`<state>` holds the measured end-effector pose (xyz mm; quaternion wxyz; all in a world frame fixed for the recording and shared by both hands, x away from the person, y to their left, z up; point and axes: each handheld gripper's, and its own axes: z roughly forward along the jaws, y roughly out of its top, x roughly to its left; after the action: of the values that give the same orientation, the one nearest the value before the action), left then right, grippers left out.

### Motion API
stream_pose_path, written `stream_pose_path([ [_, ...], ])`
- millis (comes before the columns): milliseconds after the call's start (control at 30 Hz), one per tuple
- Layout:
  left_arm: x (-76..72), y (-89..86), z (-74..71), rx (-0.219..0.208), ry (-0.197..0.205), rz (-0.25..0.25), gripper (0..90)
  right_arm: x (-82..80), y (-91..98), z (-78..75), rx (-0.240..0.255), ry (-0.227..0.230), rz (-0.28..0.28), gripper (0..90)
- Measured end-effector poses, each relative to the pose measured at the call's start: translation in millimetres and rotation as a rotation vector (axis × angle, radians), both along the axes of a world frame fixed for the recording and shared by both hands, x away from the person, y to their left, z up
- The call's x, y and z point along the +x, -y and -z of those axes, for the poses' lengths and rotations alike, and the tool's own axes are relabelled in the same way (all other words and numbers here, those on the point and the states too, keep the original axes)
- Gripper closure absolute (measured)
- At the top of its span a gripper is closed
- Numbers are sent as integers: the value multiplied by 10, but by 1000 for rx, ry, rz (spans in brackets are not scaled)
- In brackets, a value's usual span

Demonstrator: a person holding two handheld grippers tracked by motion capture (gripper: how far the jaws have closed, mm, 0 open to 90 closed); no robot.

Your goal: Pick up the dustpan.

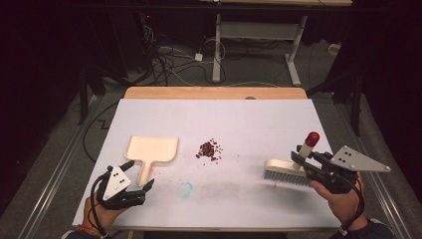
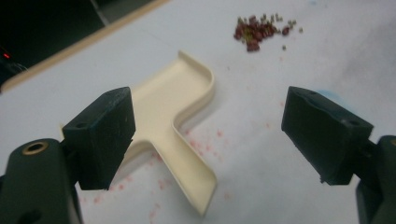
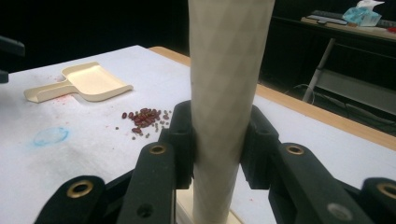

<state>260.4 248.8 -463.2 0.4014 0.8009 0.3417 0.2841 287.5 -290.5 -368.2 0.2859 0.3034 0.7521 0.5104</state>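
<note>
A cream dustpan (image 1: 151, 150) lies on the white table at the left, its handle (image 2: 187, 170) pointing toward the near edge. My left gripper (image 1: 145, 186) stands open just behind that handle, and the handle end lies between the spread jaws without touching them. A small heap of red beans (image 1: 209, 150) sits mid-table. At the right, a cream hand brush (image 1: 283, 171) with grey bristles rests on the table, its red-tipped handle (image 1: 305, 147) sticking up. My right gripper (image 1: 307, 160) is shut on the brush handle (image 3: 224, 93).
The white sheet (image 1: 249, 119) covers a wooden table with its bare edge (image 1: 214, 92) at the back. A faint blue smudge (image 1: 185, 188) marks the sheet near the front. Behind the table, on the floor, are cables and a desk frame (image 1: 259, 45).
</note>
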Motion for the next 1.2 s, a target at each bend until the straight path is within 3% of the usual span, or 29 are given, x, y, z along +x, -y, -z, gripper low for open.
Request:
stream_pose_path([
  [133, 10, -13, 42, 0, -35, 5, 171, 16, -2, 24, -4, -6, -4, 700],
  [200, 39, 23, 52, 26, -77, -4, 174, 40, -7, 33, -11, -4, -4, 700],
  [267, 47, 30, 56, 27, -86, -8, 173, 57, -16, 32, -11, -6, -8, 700],
  [467, 106, 6, 67, 8, -131, -64, 178, 67, -37, 30, -11, -10, -6, 700],
  [500, 124, 2, 75, 9, -159, -105, 183, 71, -54, 35, -17, -8, -7, 699],
  [533, 124, 2, 75, 9, -159, -105, 183, 74, -65, 39, -21, -6, -7, 700],
  [633, 171, 2, 108, -50, -210, -151, 177, 84, -102, 49, -31, -9, -14, 699],
  [733, 228, 20, 112, -50, -251, -221, 177, 101, -142, 45, -38, 0, -26, 700],
  [767, 228, 20, 112, -50, -251, -221, 187, 106, -152, 46, -39, 3, -30, 699],
  [800, 294, 10, 139, -72, -291, -276, 209, 114, -160, 50, -41, 3, -34, 700],
  [833, 335, 9, 164, -76, -308, -297, 231, 122, -167, 55, -39, 0, -35, 699],
  [933, 465, 10, 255, -89, -367, -315, 279, 149, -174, 69, -36, -5, -39, 699],
  [1133, 655, 119, 337, -65, -397, -332, 400, 156, -196, 72, -37, -7, -44, 700],
  [1200, 734, 171, 357, -62, -386, -353, 396, 159, -207, 74, -41, -8, -46, 699],
])
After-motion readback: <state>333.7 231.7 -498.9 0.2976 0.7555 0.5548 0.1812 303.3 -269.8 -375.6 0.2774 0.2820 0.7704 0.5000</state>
